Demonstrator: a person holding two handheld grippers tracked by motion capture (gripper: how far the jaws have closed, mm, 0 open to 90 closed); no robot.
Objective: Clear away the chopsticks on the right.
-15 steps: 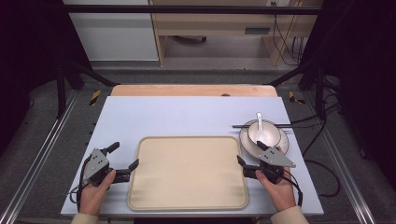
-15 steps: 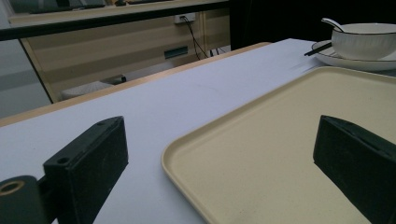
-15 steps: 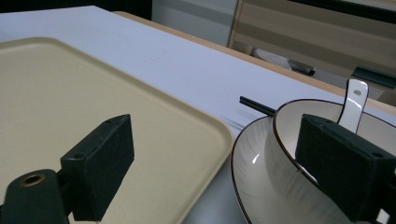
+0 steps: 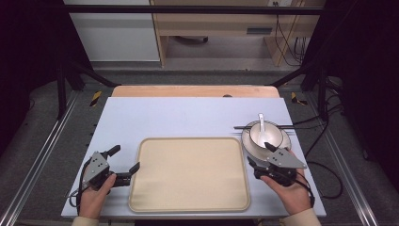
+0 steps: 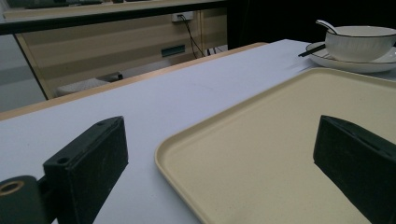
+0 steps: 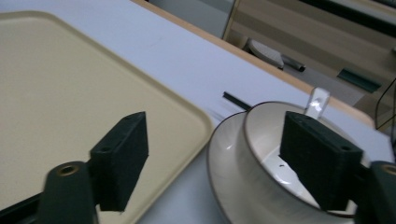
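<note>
The tray [image 4: 188, 174] lies mid-surface. Both hand-held grippers, left [image 4: 124, 165] and right [image 4: 258, 155], are held apart, empty. The bowl [image 4: 263, 136] on its plate could be knocked if closed on off-centre.

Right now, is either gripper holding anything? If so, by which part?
Nothing is held. The left gripper is open, straddling the tray rim. The right gripper is open at the bowl, pads not pressing.

A white table [image 4: 188, 117] stands before a wooden cabinet [image 4: 221, 23] with hanging cables [image 4: 284, 37].
</note>
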